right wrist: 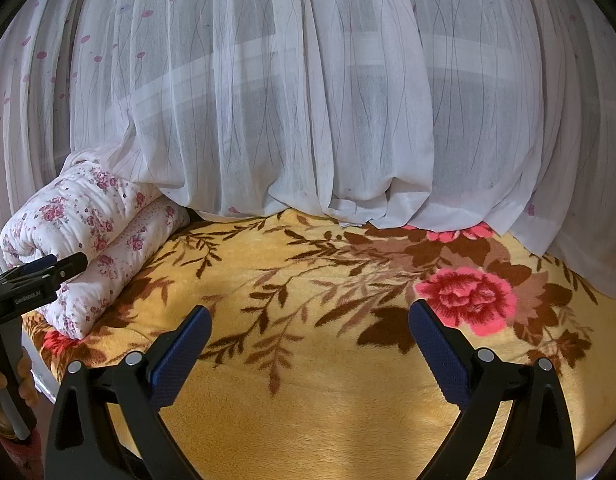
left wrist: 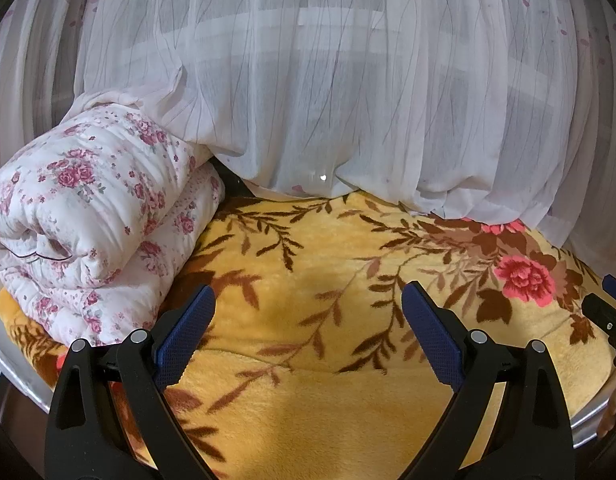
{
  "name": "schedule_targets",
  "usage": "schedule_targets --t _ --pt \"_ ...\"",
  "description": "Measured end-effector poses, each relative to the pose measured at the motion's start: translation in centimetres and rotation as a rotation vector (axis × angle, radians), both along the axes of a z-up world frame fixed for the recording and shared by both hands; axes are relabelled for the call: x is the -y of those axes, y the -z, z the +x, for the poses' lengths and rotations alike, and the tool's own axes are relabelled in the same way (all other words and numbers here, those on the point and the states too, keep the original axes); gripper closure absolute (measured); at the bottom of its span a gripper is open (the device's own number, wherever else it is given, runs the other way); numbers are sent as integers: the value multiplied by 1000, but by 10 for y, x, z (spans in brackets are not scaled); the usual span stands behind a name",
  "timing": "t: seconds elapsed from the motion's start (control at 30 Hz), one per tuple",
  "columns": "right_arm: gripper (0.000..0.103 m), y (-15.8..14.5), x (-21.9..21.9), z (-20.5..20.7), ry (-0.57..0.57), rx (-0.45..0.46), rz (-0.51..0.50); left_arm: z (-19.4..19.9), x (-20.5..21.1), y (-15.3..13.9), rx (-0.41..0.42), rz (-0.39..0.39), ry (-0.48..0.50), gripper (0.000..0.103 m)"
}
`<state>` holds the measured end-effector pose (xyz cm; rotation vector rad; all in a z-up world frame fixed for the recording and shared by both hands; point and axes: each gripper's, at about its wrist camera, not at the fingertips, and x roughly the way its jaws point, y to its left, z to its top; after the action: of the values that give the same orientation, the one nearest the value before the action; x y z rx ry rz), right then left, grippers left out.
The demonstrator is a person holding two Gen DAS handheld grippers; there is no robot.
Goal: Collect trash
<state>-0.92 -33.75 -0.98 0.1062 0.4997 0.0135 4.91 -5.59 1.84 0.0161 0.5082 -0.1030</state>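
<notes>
Both the left gripper (left wrist: 308, 300) and right gripper (right wrist: 310, 320) are hovering wide open and empty over the yellow blanket (left wrist: 328, 400), seemingly searching; no trash is showing anywhere

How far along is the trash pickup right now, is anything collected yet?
Nothing looks collected. The left gripper and right gripper are both open and empty above the yellow floral blanket. No trash or bin shows in either view, only the folded quilt and the sheer curtain. What is left is finding the trash, picking it up and binning it, essentially the whole job.
</notes>
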Motion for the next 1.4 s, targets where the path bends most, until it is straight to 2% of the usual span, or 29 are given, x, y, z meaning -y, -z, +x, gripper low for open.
schedule_targets --t 0.53,1.4 --pt "6 1 -1 -1 2 -1 2 -4 2 -7 44 5 15 11" --pt "6 -3 -1 0 3 1 3 -6 3 1 27 -9 15 12"
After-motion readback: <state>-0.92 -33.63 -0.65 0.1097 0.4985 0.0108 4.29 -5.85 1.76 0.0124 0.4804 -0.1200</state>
